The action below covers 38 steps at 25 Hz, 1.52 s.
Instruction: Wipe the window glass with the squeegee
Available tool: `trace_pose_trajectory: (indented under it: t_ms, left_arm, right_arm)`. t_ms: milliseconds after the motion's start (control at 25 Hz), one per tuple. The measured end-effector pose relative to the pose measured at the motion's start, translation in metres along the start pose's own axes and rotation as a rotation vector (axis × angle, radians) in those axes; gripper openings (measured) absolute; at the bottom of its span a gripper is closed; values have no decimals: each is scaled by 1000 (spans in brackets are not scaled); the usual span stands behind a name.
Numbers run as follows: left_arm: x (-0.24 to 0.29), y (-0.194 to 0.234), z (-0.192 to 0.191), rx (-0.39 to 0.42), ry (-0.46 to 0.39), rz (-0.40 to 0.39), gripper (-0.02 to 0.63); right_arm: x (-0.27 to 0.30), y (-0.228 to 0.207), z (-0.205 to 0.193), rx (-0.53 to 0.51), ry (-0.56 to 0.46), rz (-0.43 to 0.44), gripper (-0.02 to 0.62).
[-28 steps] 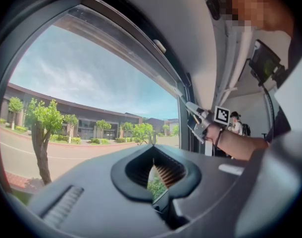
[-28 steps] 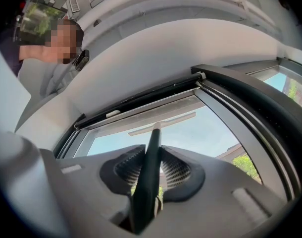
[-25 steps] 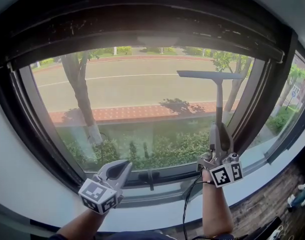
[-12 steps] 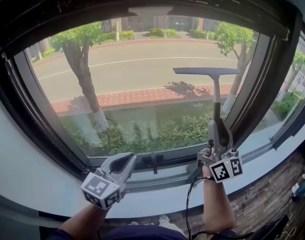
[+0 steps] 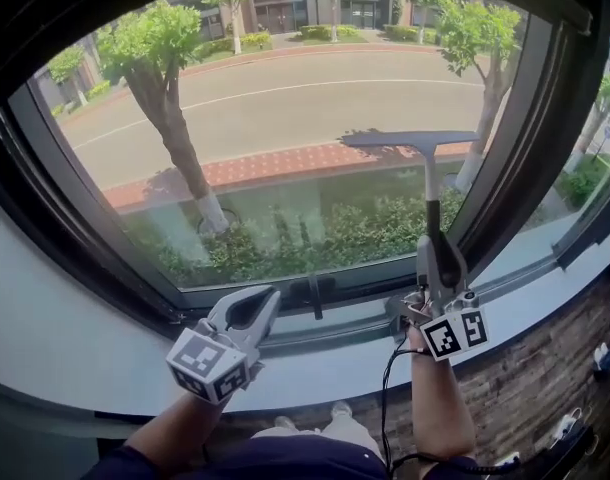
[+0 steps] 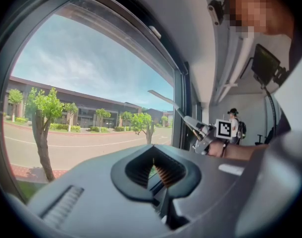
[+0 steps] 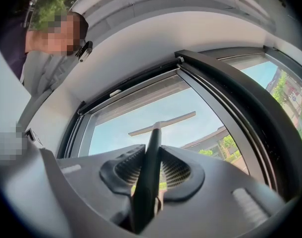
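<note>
A grey squeegee [image 5: 429, 158] stands upright against the window glass [image 5: 285, 138], its blade [image 5: 409, 139] lying level across the right half of the pane. My right gripper [image 5: 437, 268] is shut on the squeegee handle [image 7: 150, 172] just above the sill. In the right gripper view the blade [image 7: 163, 124] shows against the sky. My left gripper [image 5: 247, 313] sits low at the left over the sill, its jaws shut with nothing between them [image 6: 156, 170]. The squeegee [image 6: 166, 100] and the right gripper [image 6: 210, 133] also appear in the left gripper view.
A dark window frame [image 5: 530, 158] rises right of the squeegee, with a second pane [image 5: 595, 138] beyond it. A black latch handle [image 5: 312, 293] sits on the lower frame between the grippers. The white sill [image 5: 105, 358] runs below. A cable [image 5: 387, 398] hangs from the right gripper.
The squeegee blade has come down the glass with the right gripper. The view has shifted so more of the upper street and trees shows. The left gripper has barely moved.
</note>
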<state>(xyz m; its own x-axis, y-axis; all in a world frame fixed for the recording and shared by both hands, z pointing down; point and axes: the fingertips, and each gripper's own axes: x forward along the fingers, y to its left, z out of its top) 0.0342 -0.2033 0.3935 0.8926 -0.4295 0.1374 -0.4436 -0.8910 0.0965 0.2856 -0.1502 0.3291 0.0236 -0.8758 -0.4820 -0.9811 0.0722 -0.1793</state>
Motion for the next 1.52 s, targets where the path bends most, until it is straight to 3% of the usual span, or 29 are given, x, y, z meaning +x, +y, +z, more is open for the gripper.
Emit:
trace_pose_trajectory:
  t_ms: [320, 960, 1360, 1520]
  left_arm:
    - [9, -2, -11, -28, 31, -6, 5]
    - [-3, 2, -34, -3, 112, 16, 5]
    - [-7, 4, -53, -8, 145, 52, 5]
    - [-7, 2, -57, 14, 146, 25, 5]
  right_arm:
    - [-21, -4, -31, 35, 59, -28, 101]
    - [-78, -2, -97, 137, 163, -93, 101]
    - [-101, -9, -124, 93, 195, -76, 101]
    - [-114, -9, -141, 125, 218, -84, 101]
